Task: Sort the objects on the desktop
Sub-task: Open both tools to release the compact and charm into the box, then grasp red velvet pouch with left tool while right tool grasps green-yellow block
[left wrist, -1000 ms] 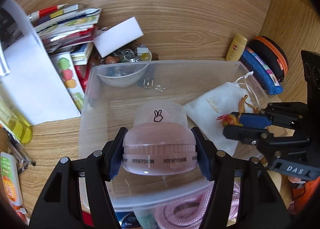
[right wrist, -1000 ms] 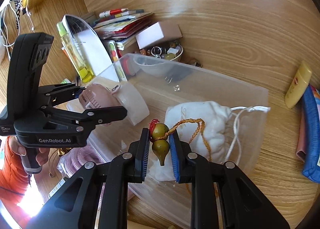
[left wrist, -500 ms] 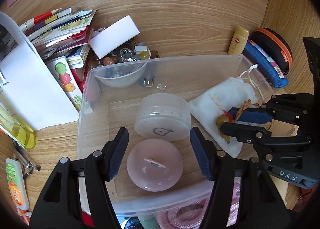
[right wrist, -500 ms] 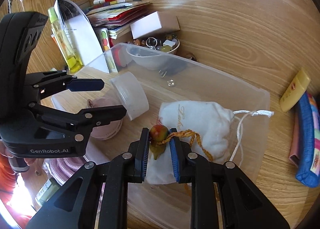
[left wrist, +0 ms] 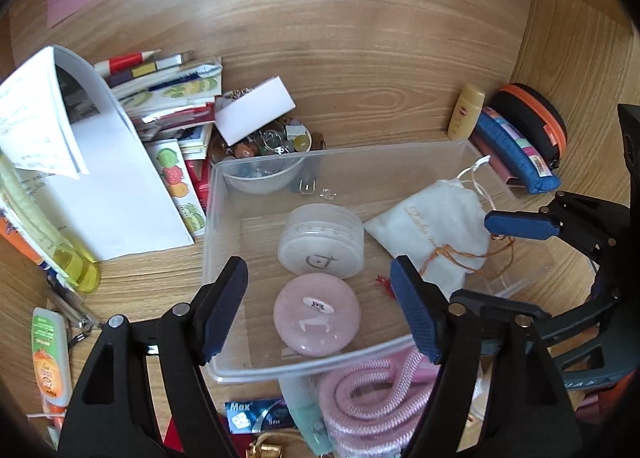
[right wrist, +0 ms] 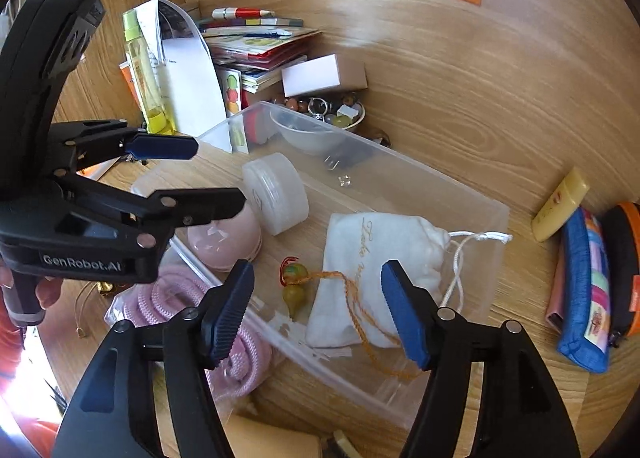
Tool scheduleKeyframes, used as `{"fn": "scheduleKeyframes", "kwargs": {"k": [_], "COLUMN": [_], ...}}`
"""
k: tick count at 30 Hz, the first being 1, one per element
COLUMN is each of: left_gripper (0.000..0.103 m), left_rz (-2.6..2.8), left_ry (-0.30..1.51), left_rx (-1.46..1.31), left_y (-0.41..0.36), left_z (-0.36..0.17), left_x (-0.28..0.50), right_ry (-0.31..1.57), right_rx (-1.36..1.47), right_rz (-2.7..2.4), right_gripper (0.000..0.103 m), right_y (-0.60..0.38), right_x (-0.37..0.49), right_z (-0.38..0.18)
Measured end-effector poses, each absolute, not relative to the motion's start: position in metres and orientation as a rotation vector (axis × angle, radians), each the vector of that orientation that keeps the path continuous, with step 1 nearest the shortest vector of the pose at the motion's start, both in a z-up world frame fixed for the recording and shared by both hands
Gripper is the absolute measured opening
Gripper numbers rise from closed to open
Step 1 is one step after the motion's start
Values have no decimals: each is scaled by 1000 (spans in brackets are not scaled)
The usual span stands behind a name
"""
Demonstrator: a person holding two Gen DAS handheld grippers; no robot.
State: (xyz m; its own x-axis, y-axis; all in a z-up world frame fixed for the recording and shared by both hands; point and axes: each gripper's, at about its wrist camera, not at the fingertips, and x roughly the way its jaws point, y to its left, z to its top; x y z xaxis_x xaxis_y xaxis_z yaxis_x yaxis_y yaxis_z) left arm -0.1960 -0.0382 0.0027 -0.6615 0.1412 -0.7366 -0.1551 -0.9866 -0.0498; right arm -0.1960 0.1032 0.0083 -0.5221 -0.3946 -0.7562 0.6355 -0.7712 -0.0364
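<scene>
So far the bin (left wrist: 400, 150) holds the pink case (left wrist: 317, 314), white jar (left wrist: 322, 244), pouch (right wrist: 376, 258) and gourd charm (right wrist: 294, 286), both the left gripper (left wrist: 320, 310) and right gripper (right wrist: 316, 306) hover spread and empty, while the rope (left wrist: 372, 398), tubes and pencil case (right wrist: 584, 290) wait outside.

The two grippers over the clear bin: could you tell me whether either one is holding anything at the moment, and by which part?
Nothing is held. The left gripper and right gripper are both open; the pink case and gourd charm lie loose in the bin.
</scene>
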Motion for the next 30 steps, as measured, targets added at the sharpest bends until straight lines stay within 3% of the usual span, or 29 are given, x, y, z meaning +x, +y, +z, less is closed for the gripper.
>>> {"fn": "scheduleKeyframes", "kwargs": {"k": [4,9,13,17,30], "left_gripper": [80,83,92,95,97], "left_rz": [2739,2766,2811,2855,2945], "left_ry": [17,14,10,6,-76], "left_rx": [-1178,-1137,-1090,-1056,-1089], "left_y": [-41,-42,-45,-50,-91], "left_z": [11,20,29,37,25], "left_x": [-181,-163,-147,-132,-85], "right_ry": [369,341,316,285,188], "right_rx": [1031,1022,1009,972,885], "right_rz": [-2274,-2286,-2312,-2372,-2493], "right_gripper": [71,72,73,83,86], "right_y": [111,122,132,147,188], "right_x": [-188,-175,-164,-153,-119], "right_z": [14,20,26,35,46]}}
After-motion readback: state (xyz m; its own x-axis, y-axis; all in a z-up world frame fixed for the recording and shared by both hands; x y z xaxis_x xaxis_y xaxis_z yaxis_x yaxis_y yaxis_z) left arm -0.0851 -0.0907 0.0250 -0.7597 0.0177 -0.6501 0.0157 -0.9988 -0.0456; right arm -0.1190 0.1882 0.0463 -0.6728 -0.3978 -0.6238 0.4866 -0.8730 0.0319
